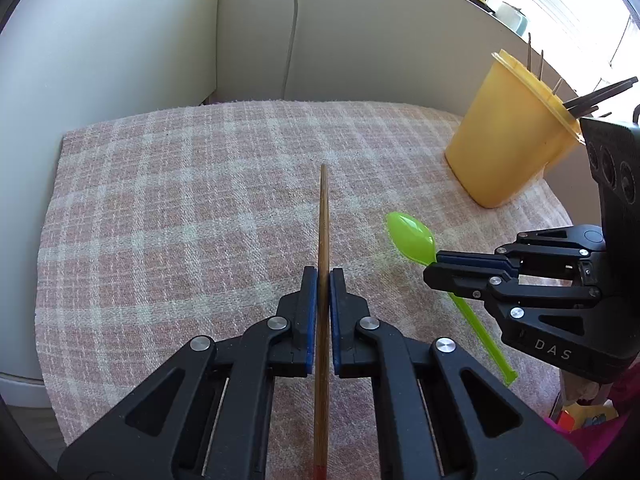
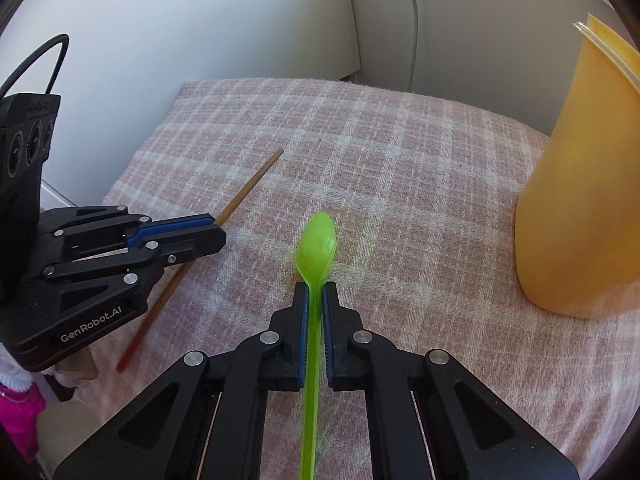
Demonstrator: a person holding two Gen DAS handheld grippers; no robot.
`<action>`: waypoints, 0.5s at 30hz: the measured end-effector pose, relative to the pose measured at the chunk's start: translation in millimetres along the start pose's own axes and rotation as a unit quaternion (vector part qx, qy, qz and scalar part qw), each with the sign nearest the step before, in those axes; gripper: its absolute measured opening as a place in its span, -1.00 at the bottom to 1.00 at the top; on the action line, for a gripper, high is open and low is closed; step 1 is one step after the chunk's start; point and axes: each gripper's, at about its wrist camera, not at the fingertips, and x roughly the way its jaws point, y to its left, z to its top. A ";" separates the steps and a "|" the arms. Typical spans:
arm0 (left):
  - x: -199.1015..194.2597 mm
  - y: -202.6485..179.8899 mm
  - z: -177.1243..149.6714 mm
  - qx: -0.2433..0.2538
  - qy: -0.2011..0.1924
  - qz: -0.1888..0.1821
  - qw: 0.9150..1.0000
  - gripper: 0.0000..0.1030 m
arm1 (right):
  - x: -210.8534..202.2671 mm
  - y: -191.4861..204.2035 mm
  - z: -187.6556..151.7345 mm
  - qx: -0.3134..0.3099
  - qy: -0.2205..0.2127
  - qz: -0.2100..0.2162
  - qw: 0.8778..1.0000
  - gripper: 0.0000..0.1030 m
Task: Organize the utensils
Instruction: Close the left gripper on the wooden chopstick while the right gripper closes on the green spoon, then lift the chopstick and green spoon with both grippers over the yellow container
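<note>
The left tool (image 1: 323, 276) is clamping a wooden chopstick (image 1: 323, 216), its blue pads pressing both sides of the shaft. The stick is running straight out ahead between the fingers, its bare tip pointing toward the far edge of the bench (image 1: 160, 184) and its red-painted end trailing back under the tool. From the right wrist view the same chopstick (image 2: 256, 180) is slanting up off the checked pink cloth (image 2: 400, 168), lifted clear at the gripped part.

The right tool (image 2: 314, 292) is closed tight on a lime green plastic spoon (image 2: 316, 240), pinching the neck just behind the bowl. The bowl is facing up and sticking out forward; the long handle is running back between the fingers. In the left wrist view the spoon (image 1: 412, 238) is sitting just above the cloth, near the right edge of the bench.

Both tools are tilting steeply downward, side by side and pointing the same way, left one beside the right.

A yellow plastic cup (image 1: 504, 136) is standing at the far right corner of the bench, with several dark utensils (image 1: 596, 98) already poking out of its top.
</note>
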 end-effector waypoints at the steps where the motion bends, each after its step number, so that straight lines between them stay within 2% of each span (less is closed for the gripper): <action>1: -5.6 0.7 0.2 -0.004 -0.006 -0.004 1.000 -0.93 | -4.4 1.0 -1.5 -0.002 -0.006 0.001 1.000 -0.90; 7: -49.0 4.5 3.7 -0.017 -0.048 -0.026 0.998 -0.93 | -36.0 3.7 -9.8 -0.015 -0.047 0.009 0.999 -0.90; 15: -83.9 -11.3 12.2 -0.003 -0.092 -0.041 0.995 -0.93 | -86.6 -4.5 -26.6 -0.024 -0.111 0.021 0.993 -0.90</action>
